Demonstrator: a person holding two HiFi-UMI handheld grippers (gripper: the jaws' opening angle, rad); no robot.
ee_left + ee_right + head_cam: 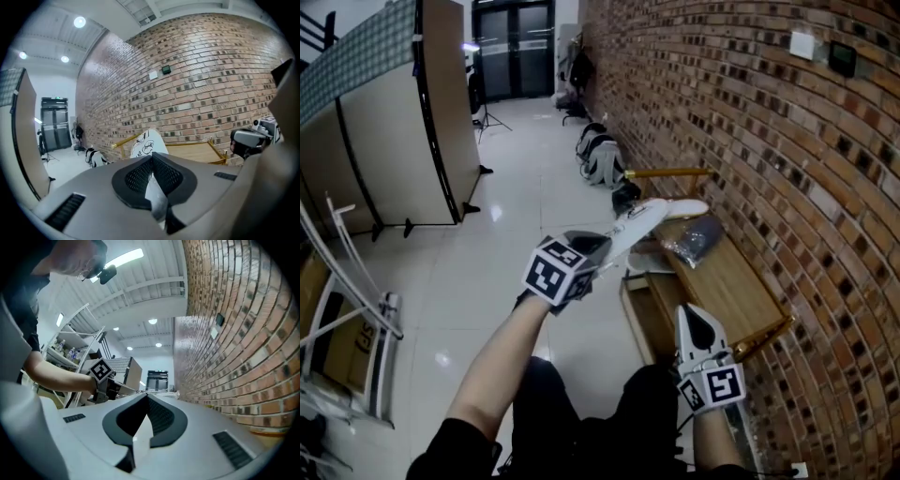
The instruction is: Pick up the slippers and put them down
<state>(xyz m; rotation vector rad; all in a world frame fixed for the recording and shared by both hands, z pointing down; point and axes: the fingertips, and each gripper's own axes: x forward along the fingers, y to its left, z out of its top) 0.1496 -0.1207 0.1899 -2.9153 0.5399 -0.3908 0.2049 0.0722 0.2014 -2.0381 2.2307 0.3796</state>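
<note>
The left claw is pressed shut on the edge of a white slipper, which hangs in the air above the near end of the wooden desk and points away from the person toward the brick wall. In the left gripper view the claw pinches the thin rim of the slipper. The slipper's sole rises beyond the pads and carries a dark line drawing.

The right claw sits lower and closer to the person, at the desk's front edge, tilted upward. In the right gripper view, the claw has its pads pressed together, with nothing showing beyond its tips.

On the desk, a dark plastic bag lies near the middle. Another white slipper lies just beyond it at the far end. Farther along the wall, backpacks rest on the pale tiled floor.
</note>
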